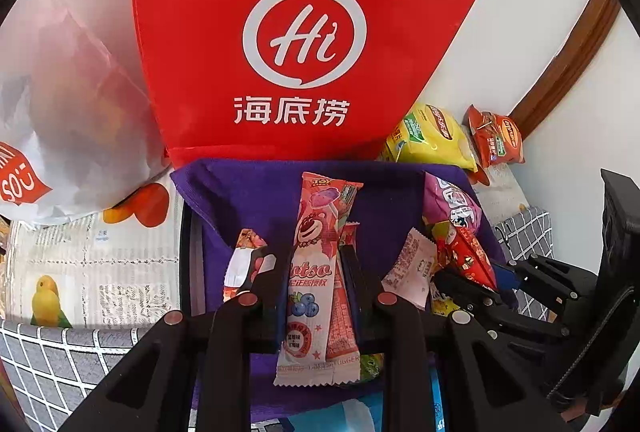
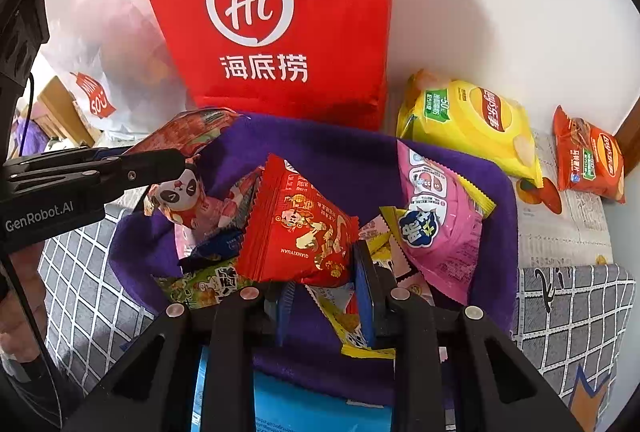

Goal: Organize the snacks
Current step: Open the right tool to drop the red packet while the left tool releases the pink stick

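Observation:
A purple fabric bin (image 1: 240,191) holds several snack packets. My left gripper (image 1: 314,264) is shut on a long pink Lotso packet (image 1: 316,232) and holds it above the bin. It shows in the right wrist view (image 2: 152,163) at the left, by a panda packet (image 2: 182,195). My right gripper (image 2: 320,272) is shut on a red packet (image 2: 300,224) over the bin (image 2: 340,155). It shows at the right of the left wrist view (image 1: 472,284). A pink packet (image 2: 440,224) leans on the bin's right wall.
A tall red Haidilao bag (image 1: 304,43) stands behind the bin, a white plastic bag (image 1: 72,103) to its left. A yellow chip bag (image 2: 472,123) and an orange-red chip bag (image 2: 588,155) lie at the back right by the wall. Grey checked cloth (image 2: 88,296) covers the surface.

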Motion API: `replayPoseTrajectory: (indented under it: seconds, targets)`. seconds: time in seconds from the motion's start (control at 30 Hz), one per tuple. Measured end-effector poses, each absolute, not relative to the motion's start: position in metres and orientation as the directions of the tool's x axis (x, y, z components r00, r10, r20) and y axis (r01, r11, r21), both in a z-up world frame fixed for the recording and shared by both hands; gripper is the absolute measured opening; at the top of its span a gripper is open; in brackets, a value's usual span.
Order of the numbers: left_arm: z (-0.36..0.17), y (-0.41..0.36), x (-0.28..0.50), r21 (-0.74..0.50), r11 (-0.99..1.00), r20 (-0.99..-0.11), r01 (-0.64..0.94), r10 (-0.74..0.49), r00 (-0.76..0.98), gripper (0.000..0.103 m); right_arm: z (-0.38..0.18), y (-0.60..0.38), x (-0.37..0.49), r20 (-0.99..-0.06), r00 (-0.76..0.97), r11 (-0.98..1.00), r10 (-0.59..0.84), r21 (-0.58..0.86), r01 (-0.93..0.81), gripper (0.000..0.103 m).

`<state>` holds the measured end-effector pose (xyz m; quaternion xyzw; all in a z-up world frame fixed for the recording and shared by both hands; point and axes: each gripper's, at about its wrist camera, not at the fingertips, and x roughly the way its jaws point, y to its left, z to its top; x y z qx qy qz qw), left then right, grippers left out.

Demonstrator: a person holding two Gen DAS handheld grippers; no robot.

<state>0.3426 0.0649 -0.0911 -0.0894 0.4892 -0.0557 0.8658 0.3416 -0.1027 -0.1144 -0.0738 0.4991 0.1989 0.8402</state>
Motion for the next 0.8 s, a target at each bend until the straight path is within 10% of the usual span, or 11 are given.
replayPoseTrajectory:
  seconds: [0.8]
  targets:
    - [-0.103,0.057,0.346,-0.218,0.976,-0.854,0.017,-0.199,0.48,0.023,-0.089,-0.108,0.331,-0.838,0.459,0.901,0.293,0.082,-0.426,0.046]
